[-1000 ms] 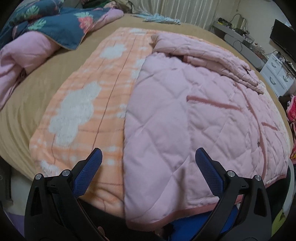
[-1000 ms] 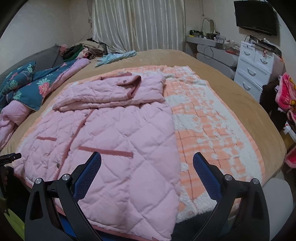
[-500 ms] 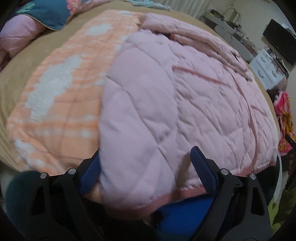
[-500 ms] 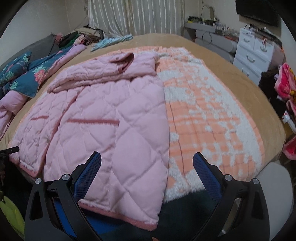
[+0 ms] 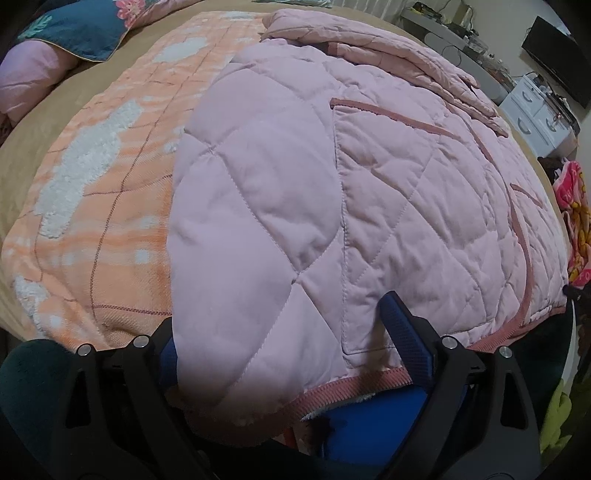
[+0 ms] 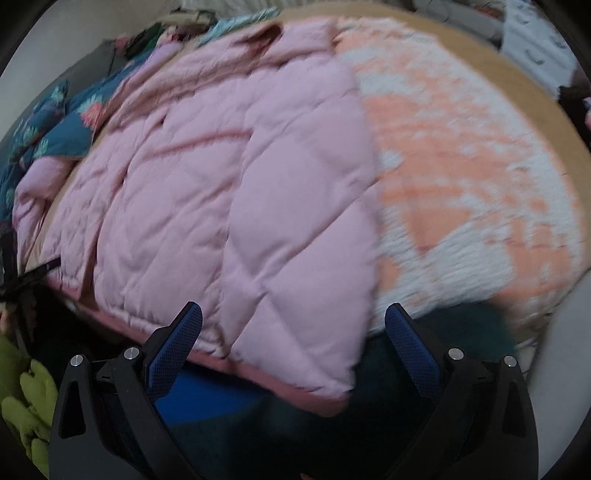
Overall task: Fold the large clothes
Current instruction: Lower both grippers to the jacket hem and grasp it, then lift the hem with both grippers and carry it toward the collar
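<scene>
A pink quilted jacket (image 5: 351,177) lies spread on an orange and white blanket (image 5: 107,177) on the bed, sleeves folded across its far end. It also shows in the right wrist view (image 6: 229,192). My left gripper (image 5: 280,325) is open, its jaws straddling the jacket's near hem corner; the left finger is partly hidden under the fabric. My right gripper (image 6: 291,325) is open and low at the hem's other corner, with the fabric between its fingers. The right wrist view is blurred.
The blanket (image 6: 461,177) covers a tan bed (image 5: 55,96). A dark floral quilt (image 5: 88,33) and pink bedding lie at the far left. White drawers (image 5: 535,110) stand at the right. A green item (image 6: 22,398) lies low beside the bed.
Both grippers have moved down and forward onto the jacket's near hem. The left gripper's jaws now straddle the hem corner. The right gripper closed in on the other corner.
</scene>
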### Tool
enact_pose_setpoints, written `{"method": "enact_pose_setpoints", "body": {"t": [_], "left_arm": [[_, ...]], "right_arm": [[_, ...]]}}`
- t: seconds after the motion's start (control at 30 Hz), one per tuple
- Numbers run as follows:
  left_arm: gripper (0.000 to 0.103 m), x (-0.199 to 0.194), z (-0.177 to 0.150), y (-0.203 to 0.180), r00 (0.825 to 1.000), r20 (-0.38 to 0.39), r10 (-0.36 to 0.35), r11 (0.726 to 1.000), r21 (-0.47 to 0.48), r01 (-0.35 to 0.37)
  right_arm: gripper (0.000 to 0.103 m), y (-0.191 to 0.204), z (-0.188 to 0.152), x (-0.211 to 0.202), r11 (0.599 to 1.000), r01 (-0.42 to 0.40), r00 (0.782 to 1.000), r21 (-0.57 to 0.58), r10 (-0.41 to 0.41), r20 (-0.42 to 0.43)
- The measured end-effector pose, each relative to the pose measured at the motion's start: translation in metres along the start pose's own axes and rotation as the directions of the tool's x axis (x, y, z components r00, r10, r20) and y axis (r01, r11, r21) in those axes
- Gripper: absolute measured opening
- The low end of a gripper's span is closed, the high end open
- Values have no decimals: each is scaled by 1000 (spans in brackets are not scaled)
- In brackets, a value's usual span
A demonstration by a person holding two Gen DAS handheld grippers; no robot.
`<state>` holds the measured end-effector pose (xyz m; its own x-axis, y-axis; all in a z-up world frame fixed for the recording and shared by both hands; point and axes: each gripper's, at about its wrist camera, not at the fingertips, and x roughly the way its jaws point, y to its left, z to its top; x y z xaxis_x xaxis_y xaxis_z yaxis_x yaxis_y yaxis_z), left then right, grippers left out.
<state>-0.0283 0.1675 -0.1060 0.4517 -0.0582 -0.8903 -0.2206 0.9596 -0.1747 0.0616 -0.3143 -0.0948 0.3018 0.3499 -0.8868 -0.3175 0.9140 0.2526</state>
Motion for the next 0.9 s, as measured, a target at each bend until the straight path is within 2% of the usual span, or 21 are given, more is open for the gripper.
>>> {"method": "enact_pose_setpoints", "body": {"t": [0.1,0.2,0.27,0.3,0.33,0.4,0.43,0.47,0.5,0.53,0.6,0.7,0.9], "left_arm": [[86,0,0,1,1000,1,-3,1000,-1,3],[86,0,0,0,1000,3,2,1000,1,-2],[86,0,1,-1,1000,6,14,1000,9,-14],[83,-1,1,-2,1000,9,16,1000,13,-16],[80,-2,0,-2,1000,14,14,1000,16,-14],[65,-5,0,-4,1000,24,12,1000,25,-13],[60,-7,0,-6,999,31,12,999,31,-13],[51,-9,0,-7,999,40,14,999,37,-16],[41,-12,0,-9,998,52,23,999,43,-25],[37,-15,1,-10,998,63,28,998,48,-31],[15,-24,2,-12,995,90,38,997,57,-44],[12,-36,6,-15,992,120,28,997,68,-37],[9,-57,16,-28,981,192,20,994,105,-41]], "right_arm": [[98,1,-3,14,1000,-1,998,13,1,-57],[96,10,-7,20,999,-3,998,-34,1,-70],[79,16,-11,21,998,-14,997,-66,9,-71],[74,17,-12,20,997,-23,998,-69,19,-66],[64,17,-13,18,997,-35,998,-65,31,-59],[51,15,-14,10,997,-47,999,-66,45,-31],[43,14,-15,6,997,-55,998,-62,54,-18],[32,12,-13,3,997,-62,998,-55,62,-6],[28,9,-11,-1,997,-64,998,-46,65,15],[24,7,-11,-7,996,-78,996,-38,79,37],[21,9,-12,-16,995,-83,993,-48,87,76],[19,13,-8,-32,994,-89,986,-57,96,140],[18,19,3,-62,990,-120,954,-75,136,266]]}}
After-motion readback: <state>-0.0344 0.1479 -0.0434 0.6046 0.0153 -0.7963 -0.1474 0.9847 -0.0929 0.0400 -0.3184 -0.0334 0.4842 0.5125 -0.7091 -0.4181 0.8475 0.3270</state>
